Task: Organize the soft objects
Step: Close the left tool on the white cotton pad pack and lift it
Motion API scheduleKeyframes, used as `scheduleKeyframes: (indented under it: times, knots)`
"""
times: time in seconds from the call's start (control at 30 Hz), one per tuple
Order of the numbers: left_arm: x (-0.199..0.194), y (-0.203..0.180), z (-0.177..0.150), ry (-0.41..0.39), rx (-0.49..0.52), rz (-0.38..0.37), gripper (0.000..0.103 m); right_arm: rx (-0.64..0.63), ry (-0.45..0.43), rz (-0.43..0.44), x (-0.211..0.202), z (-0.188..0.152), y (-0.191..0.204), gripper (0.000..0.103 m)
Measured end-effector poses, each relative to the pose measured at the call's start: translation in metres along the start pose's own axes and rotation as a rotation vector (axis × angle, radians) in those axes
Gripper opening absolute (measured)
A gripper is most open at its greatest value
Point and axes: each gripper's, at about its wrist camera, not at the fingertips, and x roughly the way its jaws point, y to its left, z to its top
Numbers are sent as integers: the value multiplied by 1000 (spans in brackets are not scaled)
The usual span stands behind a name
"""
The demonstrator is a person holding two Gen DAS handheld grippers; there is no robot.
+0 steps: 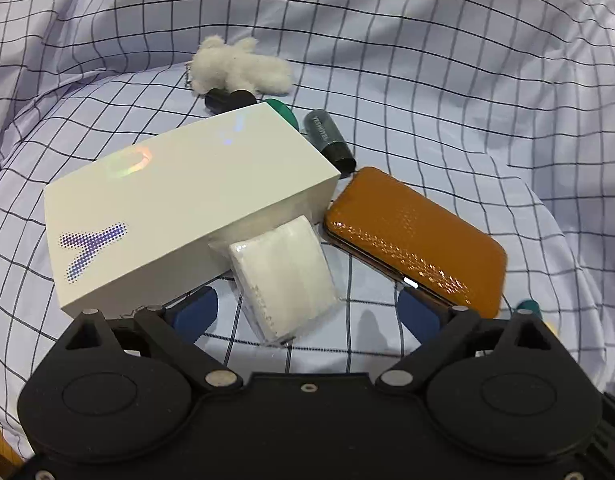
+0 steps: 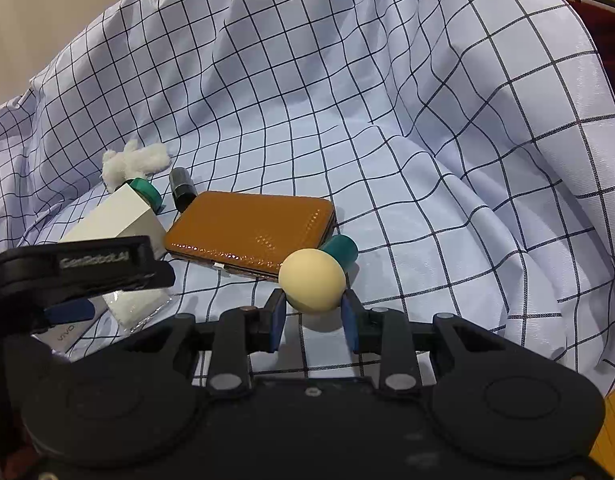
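**Tissue pack lined up, foam ball already in hand**

The tissue pack (image 1: pixel 283 276) sits dead centre between the left gripper's (image 1: pixel 307 310) wide-open jaws, leaning against the front face of the white box (image 1: pixel 167 204) on the checked cloth (image 1: pixel 447 80). Neither blue pad touches it yet. My read: this one is light and squashy, in a slick plastic wrap that could slide, so take it across its flat sides, mid-body, and squeeze gently. Mind the box — the pack rests on it, and the left-hand finger has little room there.

Over on the right, the right gripper (image 2: pixel 313 312) is clamped on the cream ball (image 2: pixel 311 280), pads pressing both flanks. It looks like soft foam: light, springy, likely to pop out if pinched off-centre, but the hold looks to run through its middle.

Around them: the tan case (image 1: pixel 415 236) lies just right of the pack, stiff and glossy. Behind the box, a grey tube (image 1: pixel 327 140) and a green cap (image 1: pixel 283 112). Further back, apart from the cluster, the white fluffy toy (image 1: pixel 239 66) waits — another soft one, best taken around its body.

A teal cylinder (image 2: pixel 341 250) peeks out behind the ball.
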Motion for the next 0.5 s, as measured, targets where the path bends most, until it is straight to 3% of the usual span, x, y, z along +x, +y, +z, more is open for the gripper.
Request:
scheduleKeyframes:
  times: [0.23,0.4,0.43,0.47,0.5]
  knots:
    - [6,0,4,-10,-36,30,86,6,0,2,-1,-2,-2,29]
    - [9,2,4,4,-53,24,63,7,1,4,-1,-3,-2,29]
    - [8,2,4,4,-53,20,56,8,0,4,-2,-3,-2,29]
    - [8,2,3,7,-49,7,43,9,-1,5,-2,-4,-2,29]
    - [8,2,3,10,-48,-3,44,9,-2,5,-2,-4,-2,29]
